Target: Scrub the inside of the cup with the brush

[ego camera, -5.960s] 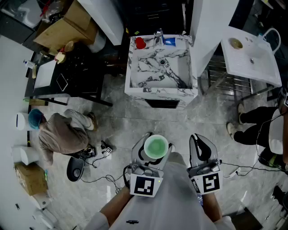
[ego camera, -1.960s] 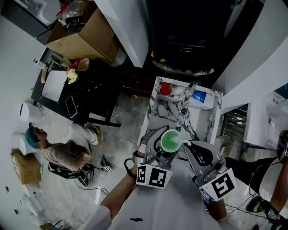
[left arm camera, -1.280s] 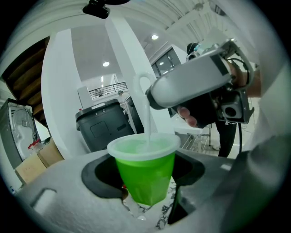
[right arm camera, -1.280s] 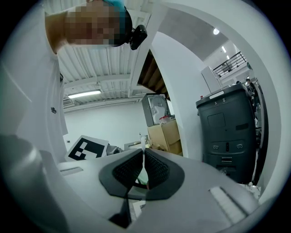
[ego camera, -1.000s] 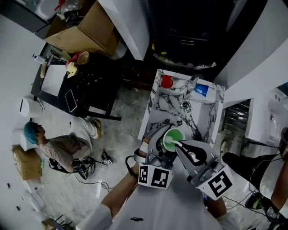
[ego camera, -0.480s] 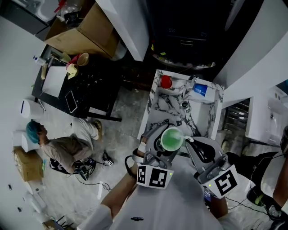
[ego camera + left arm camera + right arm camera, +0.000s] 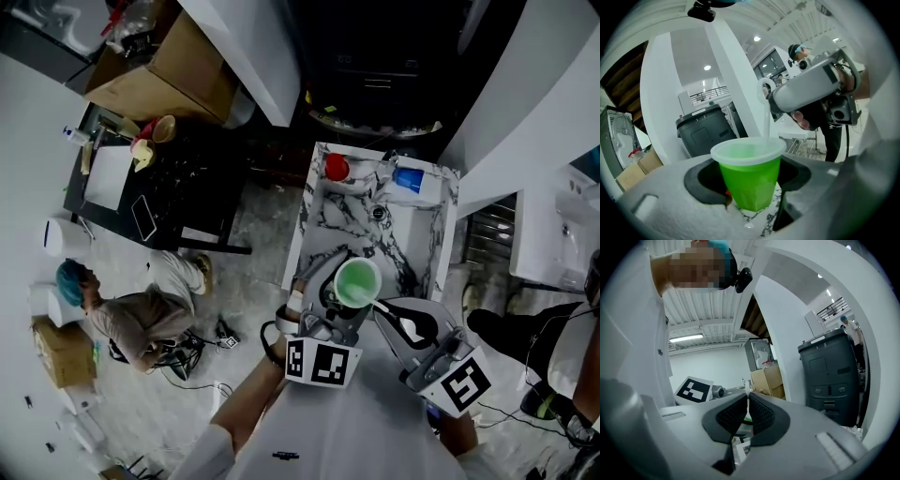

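Note:
A translucent green cup (image 7: 356, 281) is held upright over the near edge of the marble sink (image 7: 317, 214), with my left gripper (image 7: 349, 298) shut on its lower part. In the left gripper view the cup (image 7: 749, 180) fills the space between the jaws, and a thin white brush handle (image 7: 766, 117) goes down into its mouth. My right gripper (image 7: 382, 307) comes in from the right and is shut on that handle (image 7: 746, 389). The brush head is hidden inside the cup. A hand holds the right gripper (image 7: 812, 91) just above the cup's rim.
The sink's back ledge carries a red cup (image 7: 337, 168), a faucet (image 7: 389, 157) and a blue object (image 7: 409, 179). A person (image 7: 141, 314) crouches on the floor at the left, beside cables. A black table (image 7: 173, 202) and a cardboard box (image 7: 159, 66) stand further back on the left.
Over six seconds both grippers and the cup have come from open floor up to the sink. In the last half second the right gripper moved slightly left, back toward the cup.

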Motion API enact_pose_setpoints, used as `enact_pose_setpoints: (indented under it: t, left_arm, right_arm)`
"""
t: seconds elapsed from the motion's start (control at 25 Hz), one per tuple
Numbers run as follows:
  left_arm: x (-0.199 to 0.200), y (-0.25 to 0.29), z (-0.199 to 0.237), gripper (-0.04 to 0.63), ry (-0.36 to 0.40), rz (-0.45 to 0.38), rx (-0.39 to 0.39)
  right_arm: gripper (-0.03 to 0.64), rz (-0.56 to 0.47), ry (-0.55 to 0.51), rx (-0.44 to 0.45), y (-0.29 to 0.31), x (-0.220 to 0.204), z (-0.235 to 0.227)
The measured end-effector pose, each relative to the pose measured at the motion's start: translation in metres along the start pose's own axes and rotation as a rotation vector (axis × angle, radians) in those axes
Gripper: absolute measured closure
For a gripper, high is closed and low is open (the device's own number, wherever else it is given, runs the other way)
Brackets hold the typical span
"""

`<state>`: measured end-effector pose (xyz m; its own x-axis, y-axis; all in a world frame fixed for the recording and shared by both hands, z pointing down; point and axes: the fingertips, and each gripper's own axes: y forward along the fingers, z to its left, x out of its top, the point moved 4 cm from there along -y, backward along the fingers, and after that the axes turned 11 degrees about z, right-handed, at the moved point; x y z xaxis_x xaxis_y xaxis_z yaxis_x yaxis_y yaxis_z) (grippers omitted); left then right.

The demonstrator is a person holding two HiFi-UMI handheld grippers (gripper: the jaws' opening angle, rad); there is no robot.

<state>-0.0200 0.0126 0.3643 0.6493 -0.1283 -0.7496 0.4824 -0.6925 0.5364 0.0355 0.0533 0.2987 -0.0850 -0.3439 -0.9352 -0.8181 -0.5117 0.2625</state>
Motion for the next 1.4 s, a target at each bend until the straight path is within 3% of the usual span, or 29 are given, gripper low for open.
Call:
enact_pose_setpoints:
  t: [0.36,0.88,1.24,1.4]
  left_arm:
    - [0.007,-0.003,-0.005,0.29,0.031,-0.012,-0.008]
    - [0.0,-0.006,0.005,0.29,0.009,-0.004,0.019]
    - [-0.002,-0.003,0.009,0.29,0.01,-0.008,0.016]
    - [-0.001,-0.003,0.008,0.29,0.013,-0.014,0.013]
  right_arm:
    - [0.595,-0.041,0.0,0.019,0.014,0.006,-0.003]
    - [0.589,-0.003,0.023,0.004,0.023,0.0,-0.011]
    - [0.564,-0.027,0.026,-0.042,0.015,0.002,-0.021]
    - [0.586,-0.012,0.043,-0.062,0.012,0.0,-0.021]
